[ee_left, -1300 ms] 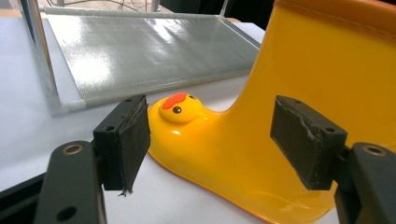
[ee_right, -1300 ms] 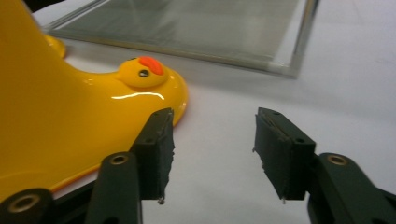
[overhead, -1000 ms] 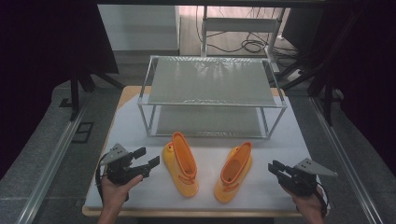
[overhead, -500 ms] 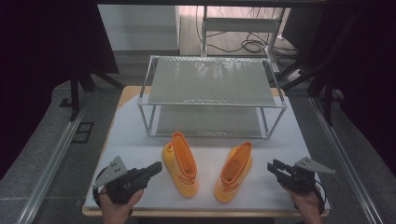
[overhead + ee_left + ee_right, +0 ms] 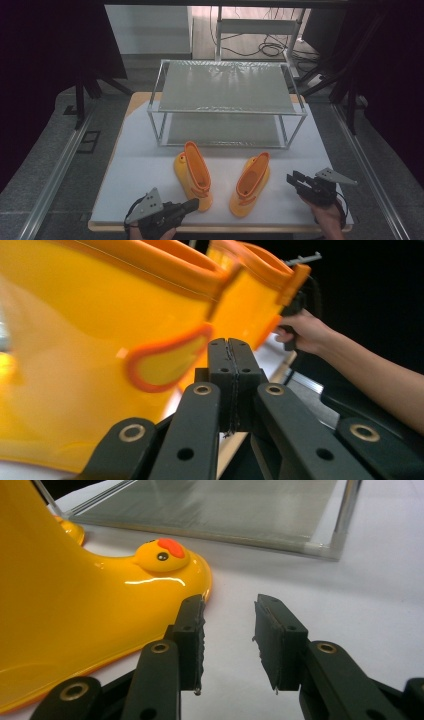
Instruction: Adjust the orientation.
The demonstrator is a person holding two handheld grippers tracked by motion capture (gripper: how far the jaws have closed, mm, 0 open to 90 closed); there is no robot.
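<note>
Two yellow rain boots stand on the white table (image 5: pixel 135 175), in front of a metal rack (image 5: pixel 225 102) with two shelves. The left boot (image 5: pixel 192 175) and the right boot (image 5: pixel 250 185) stand side by side, a little apart, with their open tops up. In the right gripper view, the right boot has a small duck face with a red patch on its toe.

The left gripper (image 5: pixel 192 204) is at the front edge of the table, just beside the bottom of the left boot. Its jaws have just been closing and are now pressed together, with nothing between them. In the left gripper view, the closed tips sit right by the left boot's side; I cannot tell if they touch it.

The right gripper (image 5: pixel 295 180) is to the right of the right boot, near it but not touching. Its jaws are apart, with only bare table between them. A hand (image 5: pixel 327 215) holds it from below.
</note>
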